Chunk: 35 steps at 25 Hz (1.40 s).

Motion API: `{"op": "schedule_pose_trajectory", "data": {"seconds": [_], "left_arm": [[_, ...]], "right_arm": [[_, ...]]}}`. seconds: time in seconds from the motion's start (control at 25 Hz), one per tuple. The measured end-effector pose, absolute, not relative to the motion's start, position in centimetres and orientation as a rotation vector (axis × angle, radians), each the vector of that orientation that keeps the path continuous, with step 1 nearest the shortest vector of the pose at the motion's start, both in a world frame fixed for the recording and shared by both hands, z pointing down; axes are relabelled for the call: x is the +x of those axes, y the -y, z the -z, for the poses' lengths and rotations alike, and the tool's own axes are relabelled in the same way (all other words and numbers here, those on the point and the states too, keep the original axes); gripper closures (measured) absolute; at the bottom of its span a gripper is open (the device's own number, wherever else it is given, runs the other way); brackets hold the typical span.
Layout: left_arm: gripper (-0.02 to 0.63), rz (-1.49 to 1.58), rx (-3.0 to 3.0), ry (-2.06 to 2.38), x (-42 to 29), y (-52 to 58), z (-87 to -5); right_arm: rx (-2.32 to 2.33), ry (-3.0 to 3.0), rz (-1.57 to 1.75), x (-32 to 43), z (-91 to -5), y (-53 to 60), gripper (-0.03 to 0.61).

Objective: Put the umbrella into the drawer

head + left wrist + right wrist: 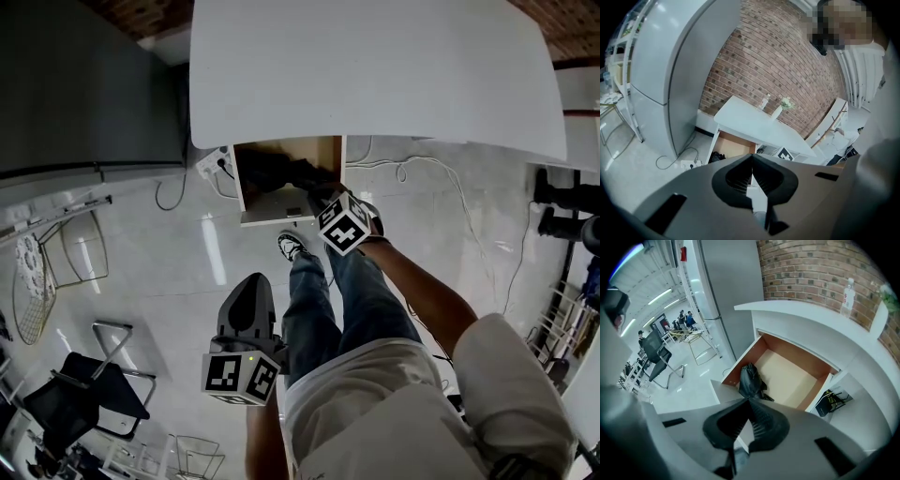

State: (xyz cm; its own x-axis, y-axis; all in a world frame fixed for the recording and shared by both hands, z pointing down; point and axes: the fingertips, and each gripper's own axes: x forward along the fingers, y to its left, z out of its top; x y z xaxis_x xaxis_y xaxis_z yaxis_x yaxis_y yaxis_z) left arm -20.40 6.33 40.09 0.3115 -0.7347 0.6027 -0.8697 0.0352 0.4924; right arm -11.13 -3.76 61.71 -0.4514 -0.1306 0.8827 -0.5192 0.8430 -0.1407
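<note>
We hold our right gripper (750, 401) above the open drawer (792, 371), jaws pressed together on nothing, since the umbrella (751, 379) lies inside against a side wall. Our left gripper (752, 158), likewise closed and empty, waits aside.

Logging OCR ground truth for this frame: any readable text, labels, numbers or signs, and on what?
None can be read.
Bottle on the table: red print on its label, too small to read.
Marker cubes: black-and-white square patterns only, no words.
</note>
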Motion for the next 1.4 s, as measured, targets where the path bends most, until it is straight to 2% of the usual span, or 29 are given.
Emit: {"op": "schedule_pose_trajectory", "data": {"seconds": [0.4,1.4], "left_arm": [[0.595,-0.232,1.794,1.448,-19.4,-6.4,-37.9],[0.595,-0.17,1.855,1.45,-18.3,-6.9,-33.2]], "right_arm": [[0.511,2.092,-0.451,-10.3,-55.3,3.0,0.561],[0.511,2.152,-0.462,-8.7,-45.5,0.8,0.561]]}}
